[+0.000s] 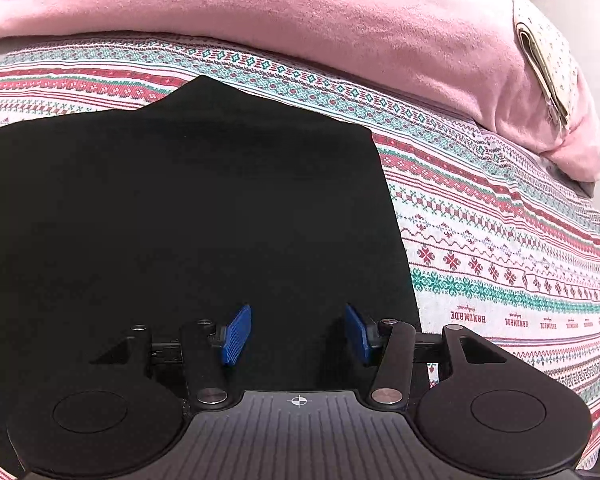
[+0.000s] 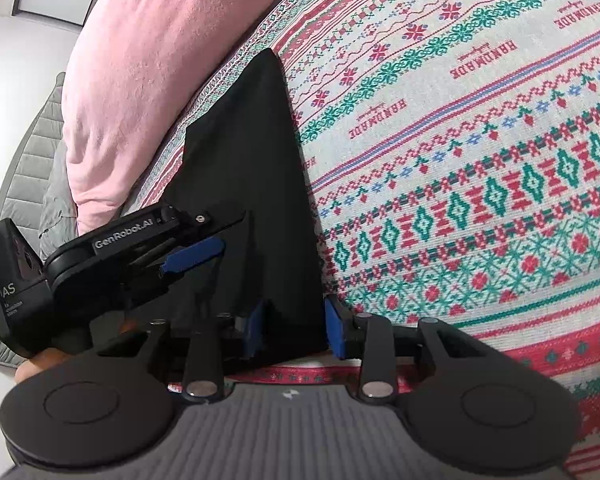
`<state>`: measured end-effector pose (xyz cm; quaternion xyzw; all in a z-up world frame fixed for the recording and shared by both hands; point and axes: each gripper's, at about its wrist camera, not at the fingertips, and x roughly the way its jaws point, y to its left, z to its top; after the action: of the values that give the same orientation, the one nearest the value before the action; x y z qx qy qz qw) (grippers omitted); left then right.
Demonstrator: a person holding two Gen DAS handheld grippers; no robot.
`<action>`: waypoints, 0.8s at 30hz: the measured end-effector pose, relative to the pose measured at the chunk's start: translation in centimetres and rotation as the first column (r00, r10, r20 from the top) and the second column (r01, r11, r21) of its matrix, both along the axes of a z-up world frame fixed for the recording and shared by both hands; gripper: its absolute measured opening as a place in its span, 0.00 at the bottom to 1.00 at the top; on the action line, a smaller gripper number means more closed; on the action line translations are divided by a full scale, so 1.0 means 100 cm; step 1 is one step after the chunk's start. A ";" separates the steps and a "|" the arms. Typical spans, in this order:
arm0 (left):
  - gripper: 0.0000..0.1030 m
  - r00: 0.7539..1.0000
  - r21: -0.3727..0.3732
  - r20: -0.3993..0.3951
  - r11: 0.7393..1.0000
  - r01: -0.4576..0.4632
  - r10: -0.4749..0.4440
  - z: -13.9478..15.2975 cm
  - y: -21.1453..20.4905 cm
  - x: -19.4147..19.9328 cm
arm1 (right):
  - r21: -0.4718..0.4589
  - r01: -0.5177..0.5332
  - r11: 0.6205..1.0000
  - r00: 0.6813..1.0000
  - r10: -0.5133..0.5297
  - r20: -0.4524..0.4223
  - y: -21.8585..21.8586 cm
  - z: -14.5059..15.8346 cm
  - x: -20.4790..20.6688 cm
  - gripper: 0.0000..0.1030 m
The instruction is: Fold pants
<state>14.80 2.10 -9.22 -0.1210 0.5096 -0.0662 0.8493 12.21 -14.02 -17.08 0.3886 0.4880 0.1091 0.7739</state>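
Left hand-held gripper [image 1: 298,334] angled down — over pants [image 1: 180,220]

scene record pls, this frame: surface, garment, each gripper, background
surface: bed cover with red and green knit-style bands
garment: black pants, lying flat on the cover
left gripper: jaws apart over the pants, blue pads clear of the cloth between them
right gripper: jaws straddle a near corner of the pants; whether the pads press it cannot be told
background: pink blanket bunched past the pants
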 end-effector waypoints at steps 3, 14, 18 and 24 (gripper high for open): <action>0.49 1.000 0.003 0.000 1.000 0.001 -0.001 0.000 0.001 0.000 | 0.002 -0.008 1.000 1.000 0.008 0.007 0.006 0.000 0.001 0.34; 0.50 1.000 0.014 0.003 1.000 0.007 -0.007 -0.002 0.001 0.001 | -0.095 -0.010 0.995 0.999 0.013 0.029 0.017 0.004 0.001 0.18; 0.50 1.000 -0.002 -0.005 1.000 0.002 -0.002 -0.001 0.004 0.004 | -0.280 -0.051 0.959 0.990 0.085 0.110 0.046 0.023 -0.004 0.14; 0.61 0.997 -0.013 0.049 0.998 0.054 -0.053 0.017 0.005 0.008 | -0.418 -0.053 0.907 0.971 0.145 0.192 0.068 0.042 -0.015 0.13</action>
<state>15.60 2.59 -7.52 -0.1116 0.4912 -0.0956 0.8586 10.71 -7.21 -12.88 0.1780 0.4313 0.0857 0.8803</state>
